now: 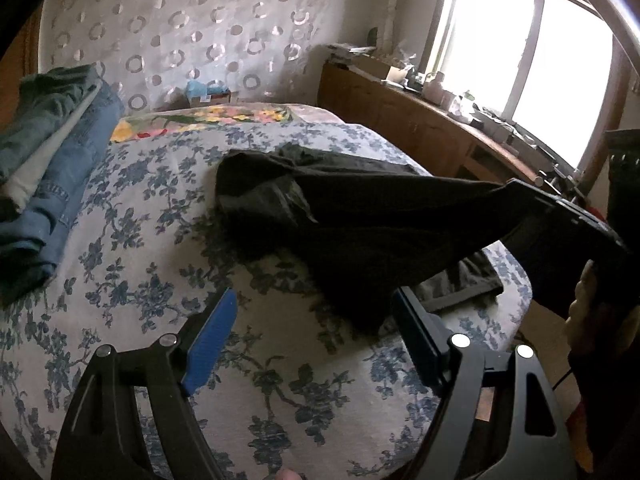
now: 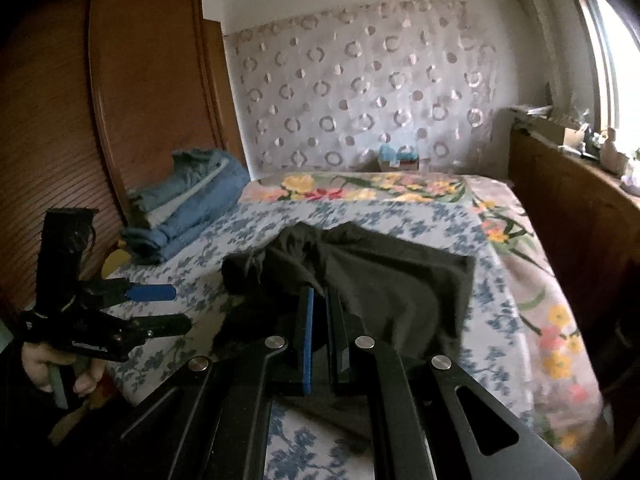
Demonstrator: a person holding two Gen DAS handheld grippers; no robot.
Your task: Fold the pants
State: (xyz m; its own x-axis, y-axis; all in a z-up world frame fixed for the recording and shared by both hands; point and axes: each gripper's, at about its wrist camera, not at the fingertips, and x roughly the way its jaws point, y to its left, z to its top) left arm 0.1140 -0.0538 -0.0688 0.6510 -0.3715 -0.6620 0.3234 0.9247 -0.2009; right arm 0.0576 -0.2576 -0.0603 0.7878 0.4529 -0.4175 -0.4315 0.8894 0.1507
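Observation:
Black pants [image 1: 360, 216] lie crumpled on the blue-flowered bedcover [image 1: 140, 280]. One end of them is lifted off the bed toward the right. My right gripper [image 1: 520, 190] is shut on that raised end. In the right wrist view its pads [image 2: 308, 320] pinch the dark cloth and the pants [image 2: 392, 280] spread out ahead of them. My left gripper [image 1: 315, 294] hovers open over the bed just short of the pants' near edge, with nothing between its fingers. From the right wrist view the left gripper [image 2: 182, 308] shows at the left, held by a hand [image 2: 40, 364].
A stack of folded jeans [image 1: 52, 184] [image 2: 188, 208] sits at the bed's far left, against a wooden wardrobe [image 2: 140, 80]. A wooden sideboard [image 1: 400, 112] with clutter runs along the right under the window. A yellow-flowered cover [image 2: 360, 190] lies at the bed's far end.

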